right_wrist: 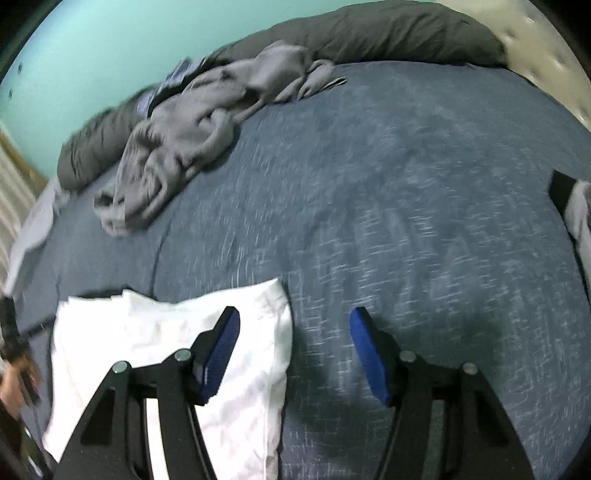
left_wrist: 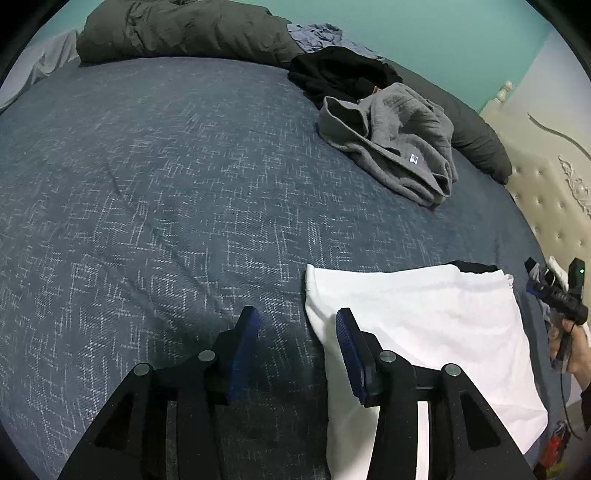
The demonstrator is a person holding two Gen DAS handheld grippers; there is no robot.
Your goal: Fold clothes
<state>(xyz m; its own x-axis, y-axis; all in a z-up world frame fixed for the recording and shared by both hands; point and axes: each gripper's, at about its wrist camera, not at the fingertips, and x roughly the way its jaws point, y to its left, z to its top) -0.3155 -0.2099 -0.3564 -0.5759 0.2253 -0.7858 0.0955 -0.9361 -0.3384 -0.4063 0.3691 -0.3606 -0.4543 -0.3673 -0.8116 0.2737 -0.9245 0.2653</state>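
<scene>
A folded white garment (left_wrist: 424, 325) lies flat on the blue bedspread (left_wrist: 166, 184), with a sliver of black cloth (left_wrist: 472, 266) under its far edge. My left gripper (left_wrist: 297, 321) hovers open over the white garment's left edge, nothing between its blue pads. In the right wrist view the same white garment (right_wrist: 147, 332) sits low left, and my right gripper (right_wrist: 295, 321) stands open beside its right edge, empty. A crumpled grey hoodie (left_wrist: 399, 140) rests further back; the right wrist view shows that grey hoodie (right_wrist: 199, 125) too, blurred.
A black garment (left_wrist: 340, 74) and a bluish cloth (left_wrist: 317, 35) lie behind the hoodie. A dark grey duvet (left_wrist: 177, 29) runs along the far side. A padded cream headboard (left_wrist: 546, 177) stands at the right. A hand (left_wrist: 565, 339) holds the other gripper's handle.
</scene>
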